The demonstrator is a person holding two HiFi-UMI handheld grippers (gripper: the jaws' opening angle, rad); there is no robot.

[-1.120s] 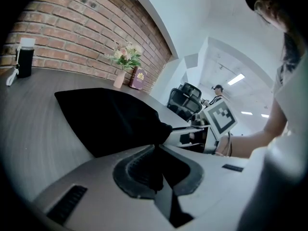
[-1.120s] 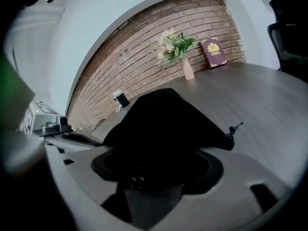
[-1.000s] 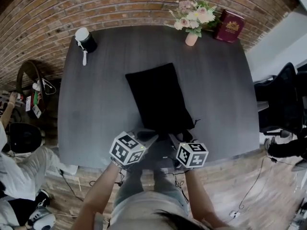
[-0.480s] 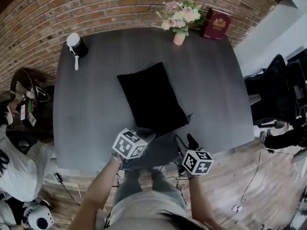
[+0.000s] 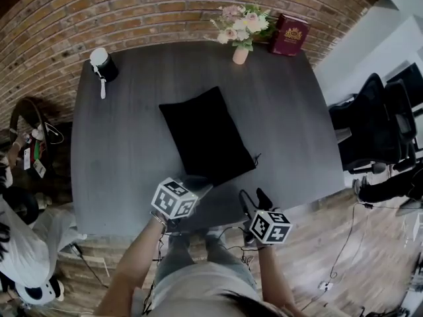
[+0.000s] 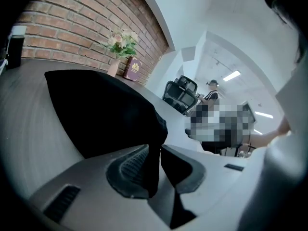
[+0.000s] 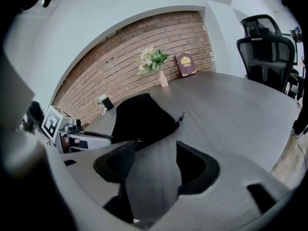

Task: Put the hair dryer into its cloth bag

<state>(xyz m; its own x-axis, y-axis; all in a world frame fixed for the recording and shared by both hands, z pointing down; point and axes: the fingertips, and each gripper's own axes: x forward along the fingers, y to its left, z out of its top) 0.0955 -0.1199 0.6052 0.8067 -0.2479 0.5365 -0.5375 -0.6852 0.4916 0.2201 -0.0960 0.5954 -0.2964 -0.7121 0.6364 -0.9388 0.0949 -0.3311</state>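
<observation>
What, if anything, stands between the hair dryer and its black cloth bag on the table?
Nothing visible. Only bare dark grey tabletop separates the white-and-black hair dryer at the far left corner from the black cloth bag lying mid-table.

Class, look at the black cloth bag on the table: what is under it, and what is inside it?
Under the cloth bag lies the grey table. Its contents cannot be seen: the black cloth covers them.

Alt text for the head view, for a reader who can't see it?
From above: a black cloth bag lies on a grey table; the left gripper, fingers opening, has its near edge between them. The right gripper is open and empty beside it.
</observation>
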